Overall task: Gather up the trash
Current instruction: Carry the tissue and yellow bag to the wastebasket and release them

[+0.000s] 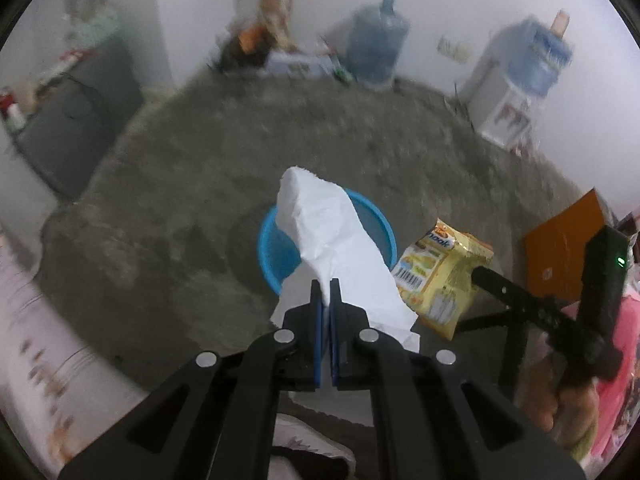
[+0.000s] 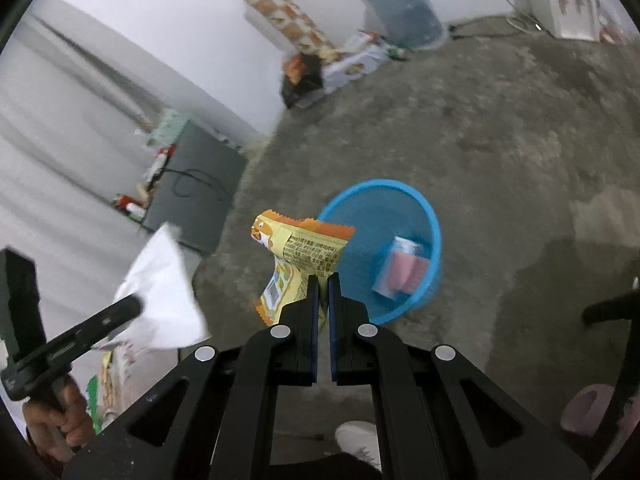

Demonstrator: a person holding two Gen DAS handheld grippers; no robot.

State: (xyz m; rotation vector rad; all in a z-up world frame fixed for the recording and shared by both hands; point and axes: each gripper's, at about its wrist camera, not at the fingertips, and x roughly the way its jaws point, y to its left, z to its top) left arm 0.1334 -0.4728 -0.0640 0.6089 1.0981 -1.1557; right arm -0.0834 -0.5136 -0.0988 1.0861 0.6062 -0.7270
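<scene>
My left gripper [image 1: 326, 282] is shut on a crumpled white paper [image 1: 332, 240] that hangs in the air above the blue basin [image 1: 276, 256] on the concrete floor. In the right wrist view my right gripper [image 2: 323, 278] is shut on a yellow snack wrapper [image 2: 298, 256], held just left of the blue basin [image 2: 348, 208]. A pink-and-white packet [image 2: 402, 270] lies inside the basin. The snack wrapper [image 1: 444, 276] and right gripper show at the right of the left wrist view; the white paper [image 2: 162, 288] and left gripper show at the left of the right wrist view.
Water jug [image 2: 404, 4], white dispenser [image 1: 508, 92] and boxes [image 2: 352, 64] stand along the far wall. A dark grey cabinet [image 2: 192, 196] with a cable sits left. An orange board [image 1: 560, 248] is at the right, a white shoe [image 2: 358, 442] below, a pink object [image 2: 588, 412] lower right.
</scene>
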